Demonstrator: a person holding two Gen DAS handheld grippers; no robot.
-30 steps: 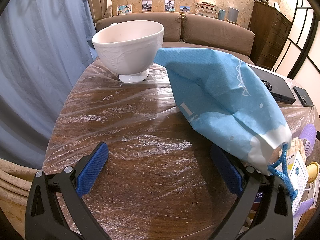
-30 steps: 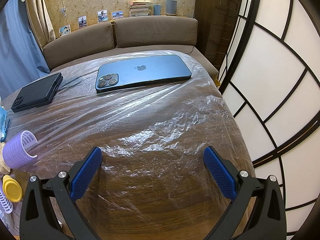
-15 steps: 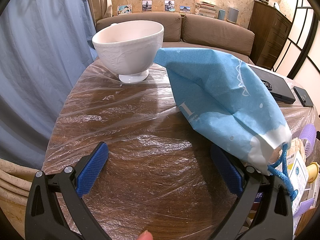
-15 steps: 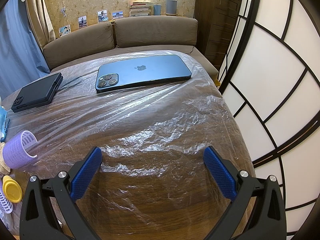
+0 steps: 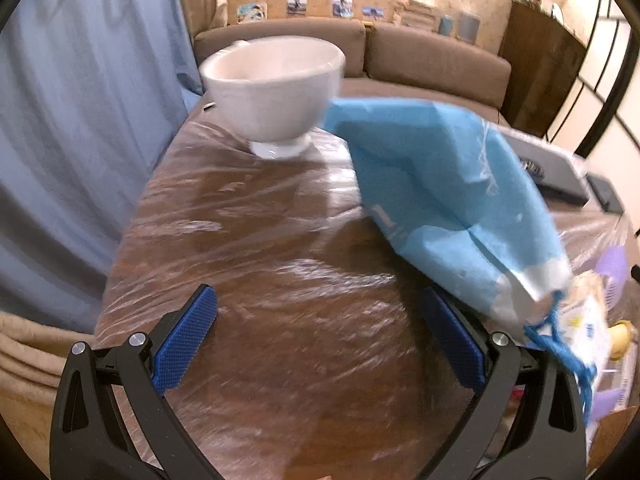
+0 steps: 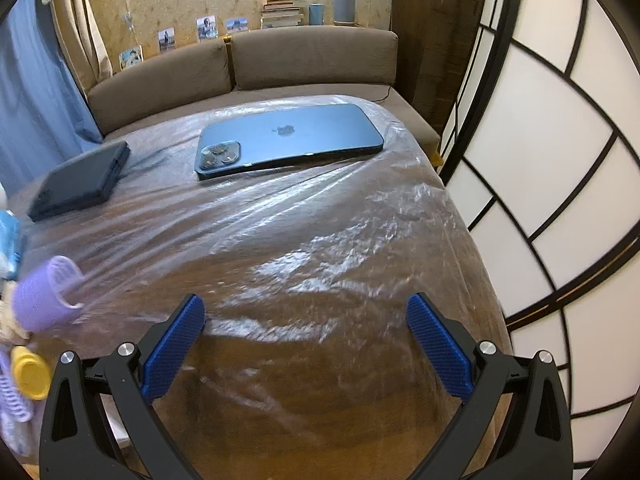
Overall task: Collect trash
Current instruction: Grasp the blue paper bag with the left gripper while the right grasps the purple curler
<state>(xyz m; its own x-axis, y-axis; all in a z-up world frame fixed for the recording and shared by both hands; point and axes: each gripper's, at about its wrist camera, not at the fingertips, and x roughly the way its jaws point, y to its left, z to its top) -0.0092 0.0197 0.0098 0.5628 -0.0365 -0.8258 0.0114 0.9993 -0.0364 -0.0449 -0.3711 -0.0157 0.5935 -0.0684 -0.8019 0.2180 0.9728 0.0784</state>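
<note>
Landmark: blue bag (image 5: 448,196), one, lying on film-covered table (image 5: 248,248).

- Left of bag: one white bowl (image 5: 274,92), touching bag's far corner.
- Left gripper (image 5: 320,340) jaws wide apart, empty; bag just right of its right finger, long axis slanting far-left to near-right, mouth and cord nearest.
- Right of bag mouth: small clutter, likely trash; one purple roller (image 6: 44,294), one yellow cap (image 6: 28,372).
- Further right: two dark devices, phone (image 6: 288,140), black case (image 6: 80,180).
- Right gripper (image 6: 306,348) jaws apart, empty; clutter lies left of it.
- Judgement: left gripper nearer bag, right nearer clutter.

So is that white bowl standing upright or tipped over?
Upright. The bowl stands on its foot on the plastic-covered table, rim up. The camera looks from too low to show whether anything is inside.
</note>
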